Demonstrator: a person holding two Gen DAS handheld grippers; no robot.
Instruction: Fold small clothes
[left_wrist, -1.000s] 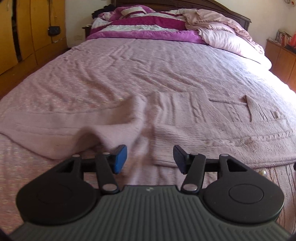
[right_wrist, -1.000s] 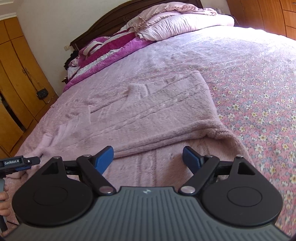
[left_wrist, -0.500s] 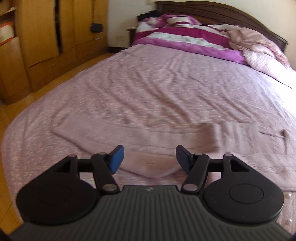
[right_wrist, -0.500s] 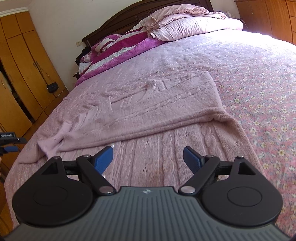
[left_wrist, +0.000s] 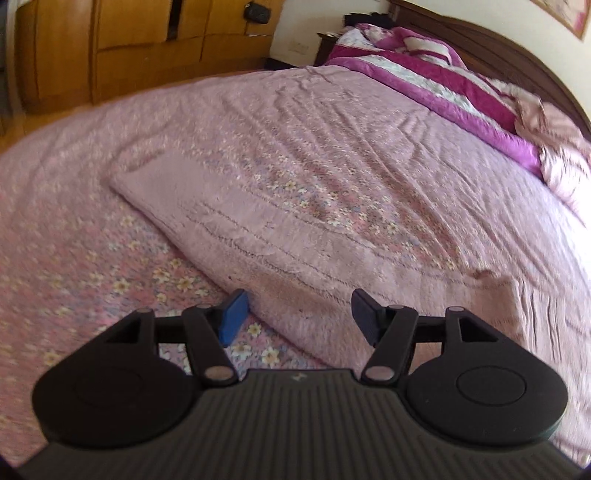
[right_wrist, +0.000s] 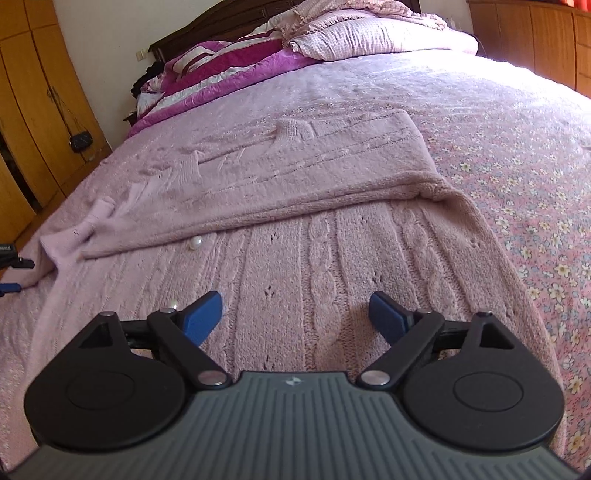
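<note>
Pink knit sweater (right_wrist: 332, 236) lies flat on the bed (right_wrist: 517, 122), its far part folded over the cable-knit front. Right claw (right_wrist: 295, 314) hovers over the front at 6 o'clock, jaws wide and opening, nothing pinched. Left claw (left_wrist: 295, 314) sits over the sleeve (left_wrist: 258, 229), which runs to 10 o'clock; jaws about half apart, pads clear of the knit. Striped quilt (left_wrist: 424, 77) at 1 o'clock by the headboard.

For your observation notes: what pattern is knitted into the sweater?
Cable knit, pale pink sweater; clearest in the right wrist view.
</note>
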